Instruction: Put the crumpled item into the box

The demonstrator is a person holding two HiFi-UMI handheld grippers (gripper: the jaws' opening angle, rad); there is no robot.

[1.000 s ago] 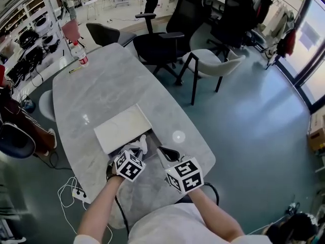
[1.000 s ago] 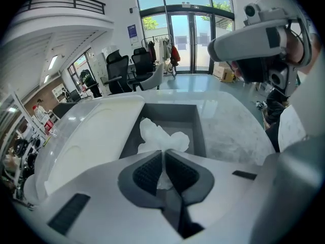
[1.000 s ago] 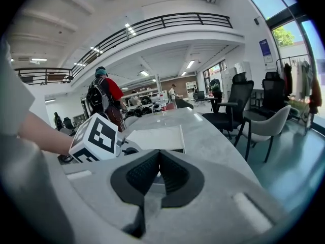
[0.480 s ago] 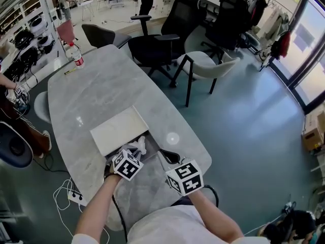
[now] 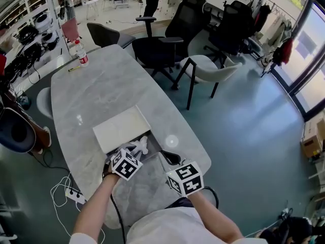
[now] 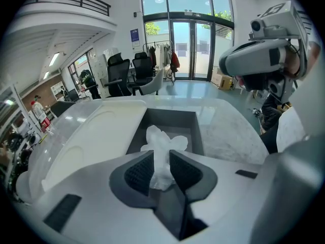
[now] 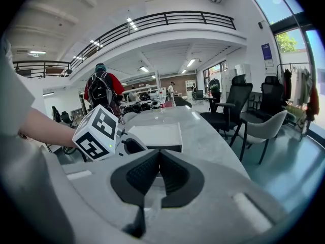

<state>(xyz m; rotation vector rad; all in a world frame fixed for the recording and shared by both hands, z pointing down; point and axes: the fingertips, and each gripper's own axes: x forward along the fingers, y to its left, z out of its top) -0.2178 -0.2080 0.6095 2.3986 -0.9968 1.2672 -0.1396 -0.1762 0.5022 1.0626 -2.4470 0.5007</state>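
my left claw (image 6: 161, 168) pinches the crumpled paper (image 6: 165, 140) over the open box (image 6: 199, 131) at twelve o'clock; my right claw (image 7: 159, 171) sits pressed together, empty. loosened early, the paper may catch the near rim.

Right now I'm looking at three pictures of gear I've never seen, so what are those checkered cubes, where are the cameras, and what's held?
There is no robot: a person holds a two-jaw gripper in each hand, and the marker cubes are part of those grippers. One picture comes from a camera on the person's head, looking down on the grey marble table. The other two come from cameras riding on each gripper, looking along its jaws. On the table sit a dark grey open box, its flat white lid beside it, and a red-labelled clear bottle at the far end. The left gripper is shut on a white crumpled item, held over the box. The right gripper is shut and empty.
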